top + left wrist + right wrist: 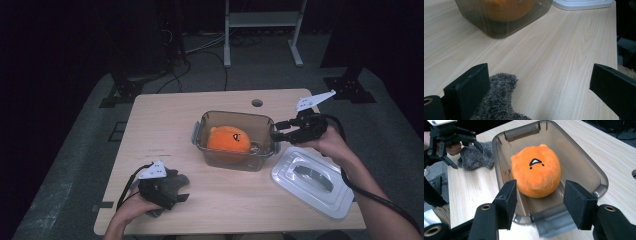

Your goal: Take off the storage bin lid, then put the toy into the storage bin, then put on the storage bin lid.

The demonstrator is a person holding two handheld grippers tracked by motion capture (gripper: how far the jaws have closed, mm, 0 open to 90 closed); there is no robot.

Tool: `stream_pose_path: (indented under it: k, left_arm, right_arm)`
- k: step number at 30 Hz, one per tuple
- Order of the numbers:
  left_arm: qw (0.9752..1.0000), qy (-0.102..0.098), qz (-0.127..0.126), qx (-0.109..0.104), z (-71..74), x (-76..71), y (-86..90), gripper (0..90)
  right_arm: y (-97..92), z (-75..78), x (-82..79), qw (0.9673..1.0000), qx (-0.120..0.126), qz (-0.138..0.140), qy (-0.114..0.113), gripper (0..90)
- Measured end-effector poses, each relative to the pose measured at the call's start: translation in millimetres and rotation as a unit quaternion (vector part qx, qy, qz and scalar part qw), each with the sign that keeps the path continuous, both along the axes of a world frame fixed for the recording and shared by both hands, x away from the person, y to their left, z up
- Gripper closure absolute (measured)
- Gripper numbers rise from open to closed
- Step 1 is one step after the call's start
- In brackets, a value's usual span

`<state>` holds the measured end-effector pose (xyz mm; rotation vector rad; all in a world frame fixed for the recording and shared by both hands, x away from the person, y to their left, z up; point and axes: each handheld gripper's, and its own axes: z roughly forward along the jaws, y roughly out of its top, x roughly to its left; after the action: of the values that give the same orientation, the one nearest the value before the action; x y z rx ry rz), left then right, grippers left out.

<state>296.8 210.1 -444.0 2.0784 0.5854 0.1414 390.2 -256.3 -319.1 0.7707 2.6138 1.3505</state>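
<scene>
Grey plush cloth (172, 186) is kept at the table's (225, 200) near edge, under the left hand-held gripper (167, 192), whose jaws are spread with nothing clamped, likely parked for a later pick. Lid (311, 181) is laid flat to the right, so the container (235, 141) is left open. Orange plush toy (228, 139) is seated inside it. Right hand-held gripper (276, 131) is held at the container's end wall, jaws parted and empty, apparently released after the drop.

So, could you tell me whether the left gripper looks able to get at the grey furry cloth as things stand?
Probably yes: the left gripper sits right at the grey furry cloth, jaws open, the cloth beside one jaw and nothing lying across it.
</scene>
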Motion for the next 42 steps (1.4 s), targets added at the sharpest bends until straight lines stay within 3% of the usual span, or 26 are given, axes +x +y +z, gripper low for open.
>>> stream_pose_path:
  k: [17, 42]
  left_arm:
    - [1.0000, -0.003, -0.007, 0.000, 2.1, 1.8, -3.3, 2.0]
    - [1.0000, -0.004, -0.008, -0.002, 3.5, 2.2, -2.5, 2.0]
  right_arm:
    - [-37.2, -14.9, -29.4, 0.9997, 0.002, -0.026, 0.003, 39.8]
    - [-75.9, -74.0, -60.5, 0.9974, 0.012, -0.068, 0.016, 37.0]
